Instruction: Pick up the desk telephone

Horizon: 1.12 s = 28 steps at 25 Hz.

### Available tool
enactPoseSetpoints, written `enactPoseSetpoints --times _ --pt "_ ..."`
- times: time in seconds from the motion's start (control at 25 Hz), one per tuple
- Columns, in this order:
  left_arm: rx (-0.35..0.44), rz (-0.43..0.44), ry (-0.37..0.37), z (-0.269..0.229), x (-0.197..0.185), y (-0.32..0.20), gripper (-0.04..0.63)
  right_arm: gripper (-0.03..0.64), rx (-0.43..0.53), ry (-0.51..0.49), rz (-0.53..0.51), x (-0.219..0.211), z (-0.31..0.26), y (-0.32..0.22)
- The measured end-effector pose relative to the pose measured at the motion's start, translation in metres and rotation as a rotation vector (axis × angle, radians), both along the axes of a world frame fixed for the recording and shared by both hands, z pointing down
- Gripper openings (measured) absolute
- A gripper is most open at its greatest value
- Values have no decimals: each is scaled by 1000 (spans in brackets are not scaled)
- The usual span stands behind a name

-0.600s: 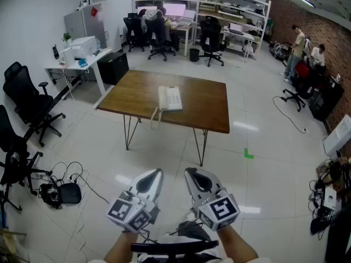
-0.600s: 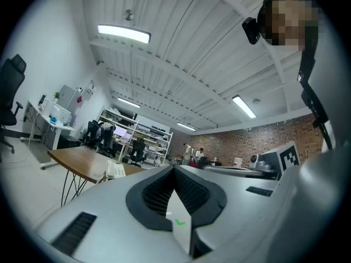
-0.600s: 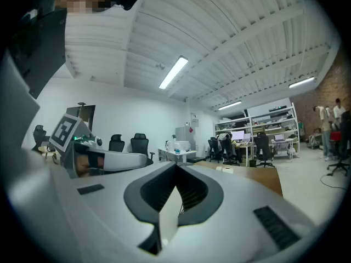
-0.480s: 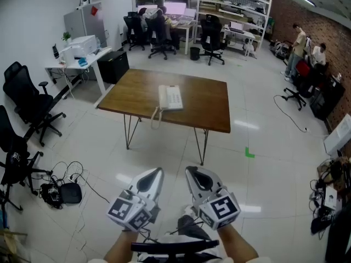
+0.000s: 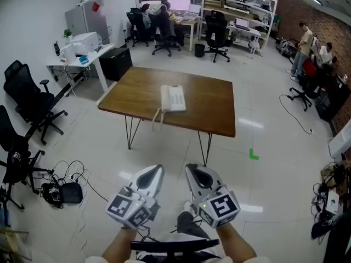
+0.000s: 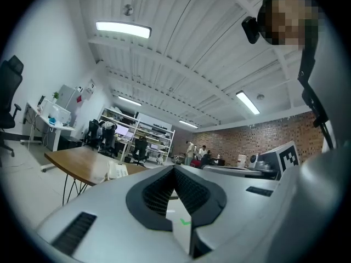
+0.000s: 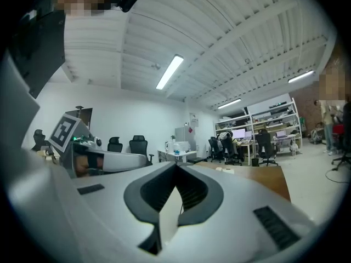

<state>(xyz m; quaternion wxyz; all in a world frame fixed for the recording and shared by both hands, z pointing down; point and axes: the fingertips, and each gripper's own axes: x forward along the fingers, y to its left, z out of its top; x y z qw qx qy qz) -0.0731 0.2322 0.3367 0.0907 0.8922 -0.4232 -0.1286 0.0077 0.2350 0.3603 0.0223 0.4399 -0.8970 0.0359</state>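
Observation:
A white desk telephone (image 5: pixel 172 98) lies on the brown wooden table (image 5: pixel 208 109), its coiled cord hanging over the near edge. In the left gripper view the desk telephone (image 6: pixel 116 170) shows small and far off on the table (image 6: pixel 77 161). Both grippers are held low in the head view, well short of the table. My left gripper (image 5: pixel 154 172) is shut with nothing in it, and my right gripper (image 5: pixel 192 172) beside it is also shut and empty. In the right gripper view the table (image 7: pixel 263 177) lies ahead.
Black office chairs (image 5: pixel 30 99) stand at the left, with cables and a dark box (image 5: pixel 70 192) on the tiled floor. A white desk with a printer (image 5: pixel 82 43) is at back left. Desks, shelves and seated people fill the back; two people (image 5: pixel 303 48) stand at right.
The view has edged a little closer to the table. Both grippers stay shut and side by side.

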Motion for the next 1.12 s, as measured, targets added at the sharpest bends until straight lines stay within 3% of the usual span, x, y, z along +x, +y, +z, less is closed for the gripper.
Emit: enactPoseSetpoints --times 0.36,1.12 --pt "-23 17 -16 3 23 -62 2 0 -3 -19 10 20 0 -63" --pt "-41 -38 -63 -3 58 -170 2 0 -20 -48 -59 46 -7 -173"
